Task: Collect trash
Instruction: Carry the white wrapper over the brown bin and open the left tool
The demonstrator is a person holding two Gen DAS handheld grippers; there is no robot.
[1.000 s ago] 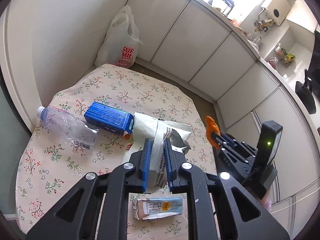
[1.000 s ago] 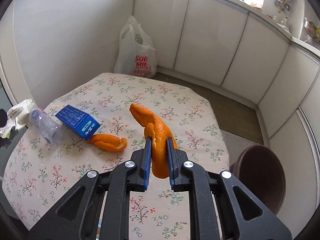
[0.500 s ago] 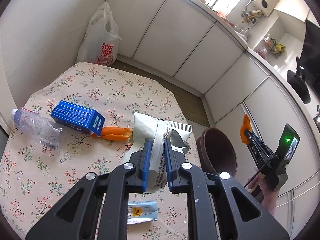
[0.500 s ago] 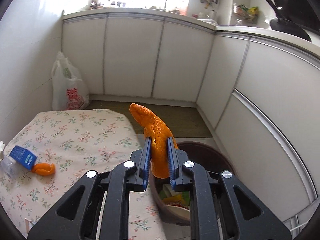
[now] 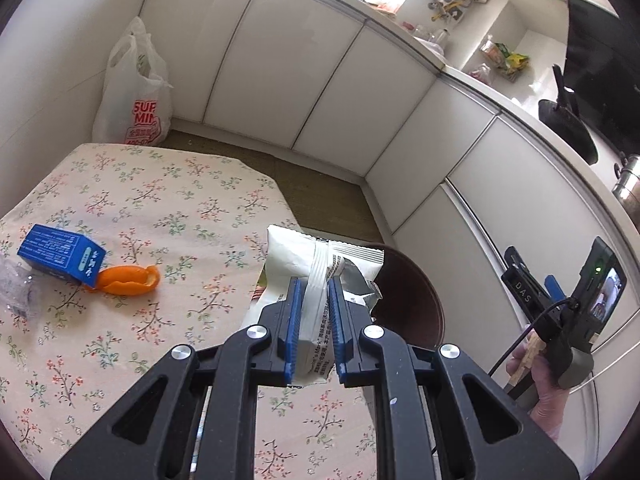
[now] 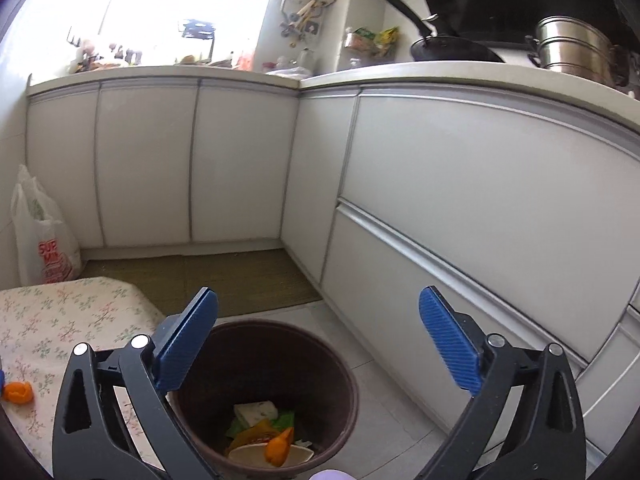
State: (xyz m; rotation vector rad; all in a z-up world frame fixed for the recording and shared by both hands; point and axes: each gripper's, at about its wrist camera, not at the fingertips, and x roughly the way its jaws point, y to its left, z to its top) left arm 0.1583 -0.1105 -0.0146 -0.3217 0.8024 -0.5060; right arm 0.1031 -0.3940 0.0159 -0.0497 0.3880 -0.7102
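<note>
Peel point(image 6: 280, 446) dropped in bin point(image 6: 340, 364) below my R gripper point(image 6: 318, 336), jaws just sprung apart, empty. L gripper point(image 5: 313, 320) clamped on wrapper point(image 5: 316, 264), bin ahead. Box point(image 5: 60, 256), 2nd peel point(image 5: 128, 280) left.

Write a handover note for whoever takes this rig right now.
Left gripper: shut on the wrapper, held over the table's edge, beside the bin.
Right gripper: its jaws have just been opening; open and empty, above the bin.
Done: an orange peel is in the bin with other trash.
Left: drop the wrapper in the bin, then collect from the table the second peel, the blue box and the plastic bottle at the left edge.
</note>
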